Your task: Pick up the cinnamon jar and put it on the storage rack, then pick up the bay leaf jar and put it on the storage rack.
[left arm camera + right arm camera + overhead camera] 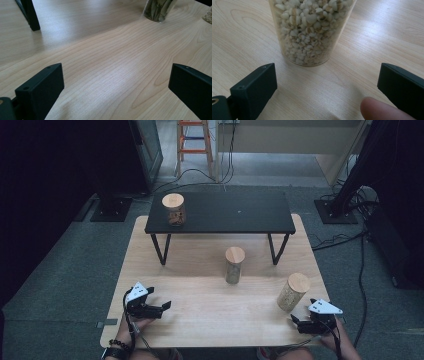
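Note:
Three clear jars with wooden lids are in the high view. One jar (173, 209) with dark contents stands on the left end of a black shelf (240, 212). A second jar (234, 265) stands mid-table, and its base holds greenish pieces (159, 8). The third jar (293, 291), full of pale grains (312, 30), stands at the right. My right gripper (301, 314) (327, 82) is open, and the grain jar stands just beyond its jaws. My left gripper (159, 298) (116, 82) is open over bare wood near the front left.
The light wooden table (200, 270) carries the low black shelf on thin legs (28, 15) across its back. A fingertip (382, 110) shows beside the right jaw. Around the table are stand bases, cables on the carpet and an orange ladder (194, 142).

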